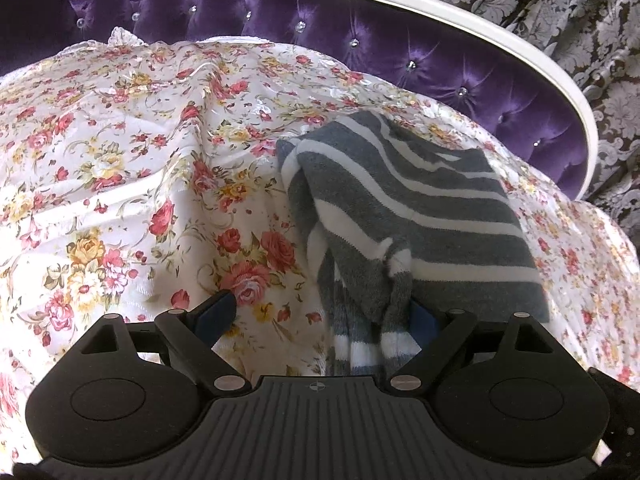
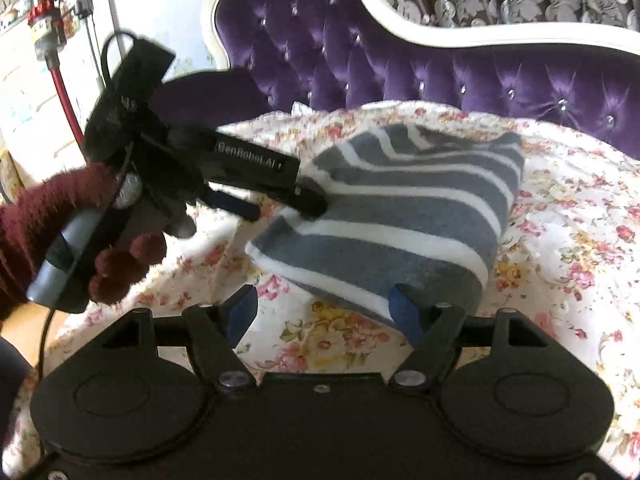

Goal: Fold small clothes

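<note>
a: where's the striped garment [image 1: 408, 216]?
b: on the floral sheet [image 1: 120, 160], partly folded. left claw [image 1: 320, 312] wide, a bunched edge draped over one finger; right claw [image 2: 324, 312] wide at its hem.
a: close on both edges, then fold evenly.

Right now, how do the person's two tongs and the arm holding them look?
Both tongs are matte black with blue pads: the right tongs and the left tongs. From the right view, the left tool has white lettering, a black cable and a grey-blue handle. The sleeve is fuzzy maroon.
</note>
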Tool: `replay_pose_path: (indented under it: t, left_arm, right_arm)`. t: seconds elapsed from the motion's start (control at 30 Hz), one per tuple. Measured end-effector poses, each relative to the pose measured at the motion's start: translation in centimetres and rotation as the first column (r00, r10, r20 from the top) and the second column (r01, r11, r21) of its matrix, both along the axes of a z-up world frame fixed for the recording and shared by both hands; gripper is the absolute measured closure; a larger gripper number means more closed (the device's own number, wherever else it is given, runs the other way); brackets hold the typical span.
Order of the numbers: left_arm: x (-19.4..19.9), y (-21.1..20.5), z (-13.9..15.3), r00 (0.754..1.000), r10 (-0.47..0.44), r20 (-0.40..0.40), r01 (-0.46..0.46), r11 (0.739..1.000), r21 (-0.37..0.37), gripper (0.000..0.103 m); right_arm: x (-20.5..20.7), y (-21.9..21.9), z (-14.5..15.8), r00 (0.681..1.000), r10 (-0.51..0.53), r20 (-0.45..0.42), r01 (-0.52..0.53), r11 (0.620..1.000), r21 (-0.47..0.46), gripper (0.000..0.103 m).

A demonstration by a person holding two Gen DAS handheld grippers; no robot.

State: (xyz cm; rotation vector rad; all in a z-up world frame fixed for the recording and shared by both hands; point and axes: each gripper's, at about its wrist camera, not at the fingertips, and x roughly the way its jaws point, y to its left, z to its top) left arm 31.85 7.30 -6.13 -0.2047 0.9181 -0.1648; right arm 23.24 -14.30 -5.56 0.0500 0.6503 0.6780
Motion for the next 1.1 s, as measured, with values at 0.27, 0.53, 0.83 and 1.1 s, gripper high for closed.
replay_pose_path:
  t: [0.27,0.53,0.83,1.1]
  left_arm:
    - [-1.1,1.1,1.1,1.000,-0.017,0.002,0.017,0.995,-0.101,0.015]
    - [-1.2,0.7,0.0,0.994,-0.076,-0.075,0.058,0.975,-0.216,0.015]
    - [-0.4,-1.0,-0.5,0.989,-0.137,-0.049,0.120,0.960,-0.252,0.015]
    - [0.1,-2.2,-0.7,0.987,-0.162,-0.021,0.152,0.959,-0.241,0.015]
  right_arm:
    - [1.5,-4.9,1.9,0.993,-0.117,-0.034,0.121,0.971,0.205,0.021]
    - [5.6,-8.2,1.0,0.972,-0.179,-0.150,0.219,0.924,0.315,0.017]
    - [11.9,-9.1,-2.3,0.939,-0.140,-0.313,0.266,0.872,0.411,0.015]
    - [16.0,-7.3,-4.2,0.937,-0.111,-0.332,0.235,0.902,0.362,0.014]
